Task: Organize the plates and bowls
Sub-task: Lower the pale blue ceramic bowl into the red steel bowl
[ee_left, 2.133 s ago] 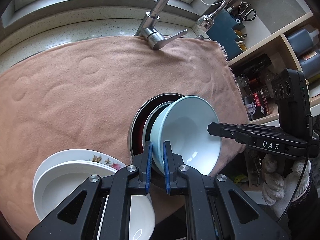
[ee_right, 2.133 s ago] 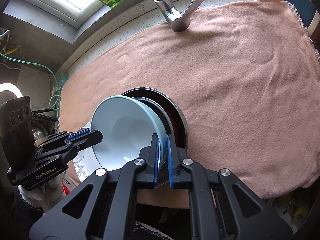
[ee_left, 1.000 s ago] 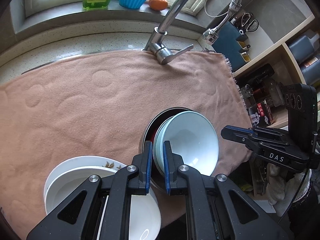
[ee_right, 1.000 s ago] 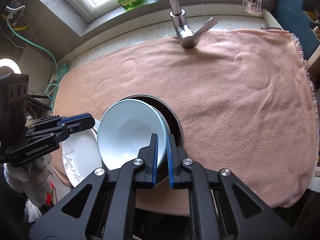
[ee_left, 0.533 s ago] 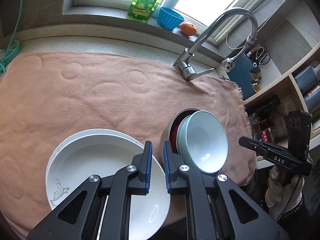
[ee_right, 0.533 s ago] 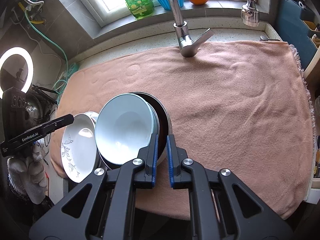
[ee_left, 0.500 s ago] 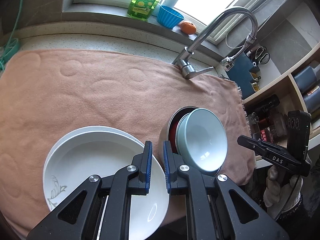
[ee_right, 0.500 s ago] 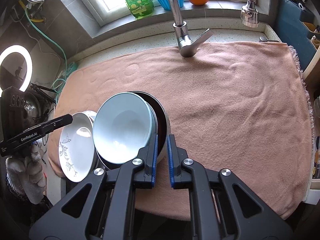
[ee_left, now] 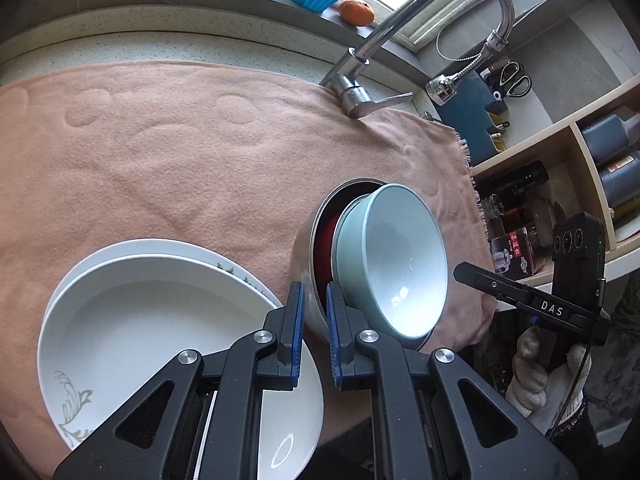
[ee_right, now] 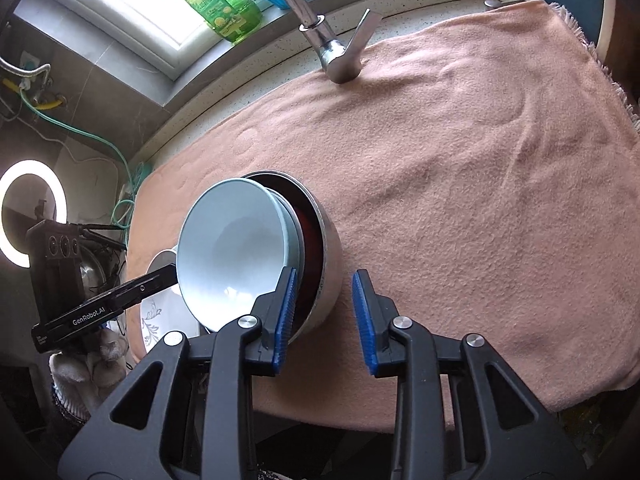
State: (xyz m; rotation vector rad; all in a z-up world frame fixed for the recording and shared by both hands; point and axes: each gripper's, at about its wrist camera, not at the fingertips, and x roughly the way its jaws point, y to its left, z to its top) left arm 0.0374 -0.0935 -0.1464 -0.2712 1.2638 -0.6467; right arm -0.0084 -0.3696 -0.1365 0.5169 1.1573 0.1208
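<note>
The steel bowl [ee_right: 326, 264] sits between the right gripper [ee_right: 324, 312]'s just-parted, unclamped jaws, while the left gripper [ee_left: 314, 334], left of that bowl, stays pinched empty.

bowls [ee_left: 390, 264] nested in pot [ee_left: 306, 270] | plates [ee_left: 160, 332] stacked left of pot | all on towel [ee_left: 180, 152]

White plates [ee_left: 152, 320]: near edge hidden behind left gripper [ee_left: 315, 332]. Red bowl [ee_left: 322, 240] mostly hidden by pale blue bowl [ee_left: 396, 264]. Shelf labels too small.
</note>
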